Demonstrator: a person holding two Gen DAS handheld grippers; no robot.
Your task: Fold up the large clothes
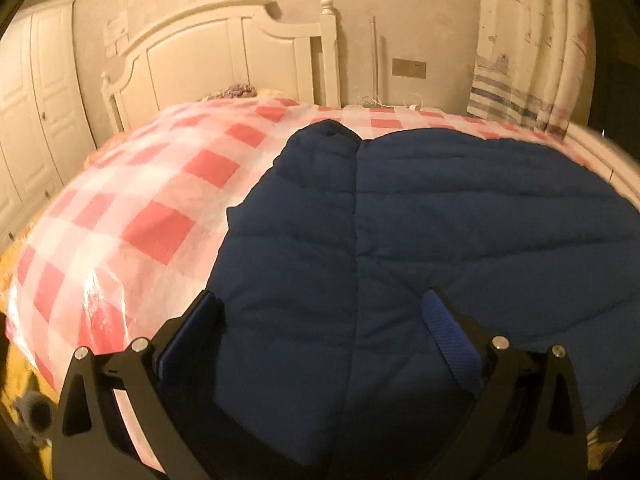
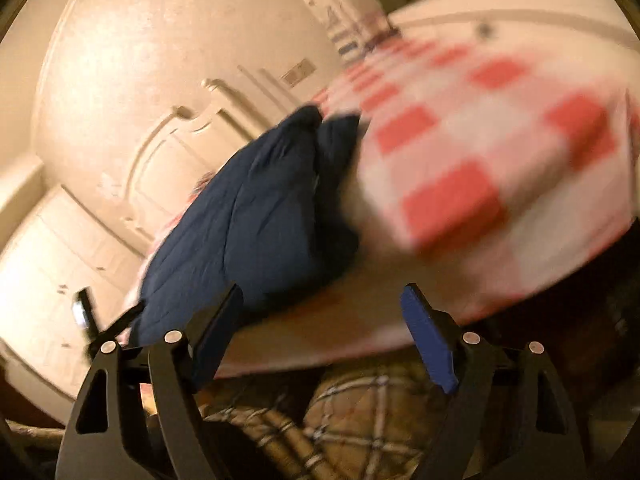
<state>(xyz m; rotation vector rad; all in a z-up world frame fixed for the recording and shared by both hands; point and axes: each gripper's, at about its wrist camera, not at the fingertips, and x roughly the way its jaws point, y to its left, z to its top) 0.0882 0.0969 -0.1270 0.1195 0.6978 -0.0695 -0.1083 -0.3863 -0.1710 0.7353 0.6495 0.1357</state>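
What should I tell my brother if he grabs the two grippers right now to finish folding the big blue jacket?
Left gripper: open, over the near part of the blue jacket, holding nothing.
Right gripper: open and empty, at the edge of the bed; the picture is blurred.
The jacket lies on the red-checked cover, spread fairly flat in the left view.
Done: laid out; how many folds are done is unclear.
Left: grab the edges, fold it.

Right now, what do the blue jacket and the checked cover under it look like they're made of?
Blue jacket: padded, quilted fabric with a matte weave, going by its stitched puffy panels. Checked cover: probably thin plastic sheeting; it shows glossy glare and crinkles near the edge.
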